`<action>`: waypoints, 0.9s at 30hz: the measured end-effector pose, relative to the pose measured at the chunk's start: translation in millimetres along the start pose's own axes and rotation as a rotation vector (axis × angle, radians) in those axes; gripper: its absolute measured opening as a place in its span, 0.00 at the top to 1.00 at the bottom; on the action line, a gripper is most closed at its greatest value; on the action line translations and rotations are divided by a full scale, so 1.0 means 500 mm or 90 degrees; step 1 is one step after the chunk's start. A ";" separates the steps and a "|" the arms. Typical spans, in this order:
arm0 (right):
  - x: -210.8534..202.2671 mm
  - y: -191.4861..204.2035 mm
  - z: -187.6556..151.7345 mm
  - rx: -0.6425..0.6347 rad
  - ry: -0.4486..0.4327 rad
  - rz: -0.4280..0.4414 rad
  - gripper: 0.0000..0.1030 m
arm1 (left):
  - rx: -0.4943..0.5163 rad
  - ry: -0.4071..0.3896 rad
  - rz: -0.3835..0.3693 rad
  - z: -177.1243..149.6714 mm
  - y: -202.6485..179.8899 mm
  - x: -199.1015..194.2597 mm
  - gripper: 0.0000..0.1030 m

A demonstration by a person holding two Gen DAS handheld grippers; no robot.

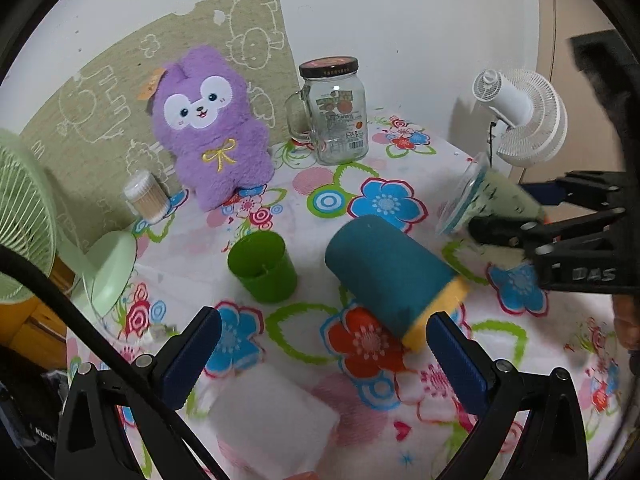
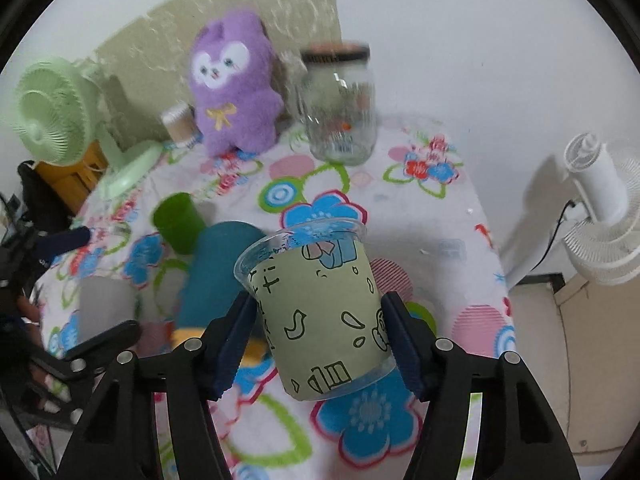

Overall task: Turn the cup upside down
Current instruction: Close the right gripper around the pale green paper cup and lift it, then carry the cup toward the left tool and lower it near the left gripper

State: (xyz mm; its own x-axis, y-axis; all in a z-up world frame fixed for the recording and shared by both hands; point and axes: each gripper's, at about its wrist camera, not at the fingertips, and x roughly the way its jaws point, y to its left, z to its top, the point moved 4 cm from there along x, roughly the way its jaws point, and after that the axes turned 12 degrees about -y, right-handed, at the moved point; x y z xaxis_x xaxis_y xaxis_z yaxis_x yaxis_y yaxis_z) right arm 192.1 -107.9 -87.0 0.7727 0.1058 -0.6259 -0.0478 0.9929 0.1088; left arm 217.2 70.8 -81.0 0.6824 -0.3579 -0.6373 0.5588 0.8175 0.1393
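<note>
My left tongs [image 1: 324, 344] hang apart over the bench [image 1: 520, 360], holding nothing. My right tongs [image 2: 320, 340] are clamped on the cup [image 2: 320, 312], a clear plastic one with a pale green sleeve of black doodles, tipped with its rim toward twelve o'clock, lifted off the cloth. Its inside is hard to read, perhaps empty. At nine o'clock from it a teal roll [image 2: 216, 272] lies half hidden. The bench wears a flowered cloth; a white wall [image 2: 480, 40] rises behind.
</note>
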 end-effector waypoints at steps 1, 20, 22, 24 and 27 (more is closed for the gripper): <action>-0.023 0.009 -0.001 -0.004 -0.009 0.000 0.35 | -0.005 -0.003 -0.002 -0.007 0.000 -0.016 0.00; -0.234 0.239 -0.211 -0.097 0.019 0.034 0.35 | -0.077 -0.020 0.004 -0.228 -0.041 -0.268 0.00; -0.235 0.248 -0.232 -0.093 0.033 0.032 0.35 | -0.092 -0.017 0.014 -0.252 -0.040 -0.283 0.00; -0.234 0.255 -0.249 -0.091 0.045 0.032 0.35 | -0.100 -0.017 0.024 -0.269 -0.040 -0.293 0.00; -0.234 0.266 -0.270 -0.087 0.057 0.034 0.35 | -0.115 -0.010 0.026 -0.293 -0.040 -0.302 0.00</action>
State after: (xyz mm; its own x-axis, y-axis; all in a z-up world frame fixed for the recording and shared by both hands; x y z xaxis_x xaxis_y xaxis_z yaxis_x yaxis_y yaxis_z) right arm 10.3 19.0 -103.5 0.7071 0.1577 -0.6893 -0.1783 0.9831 0.0420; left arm 34.1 174.8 -98.8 0.7106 -0.3285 -0.6222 0.4381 0.8986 0.0259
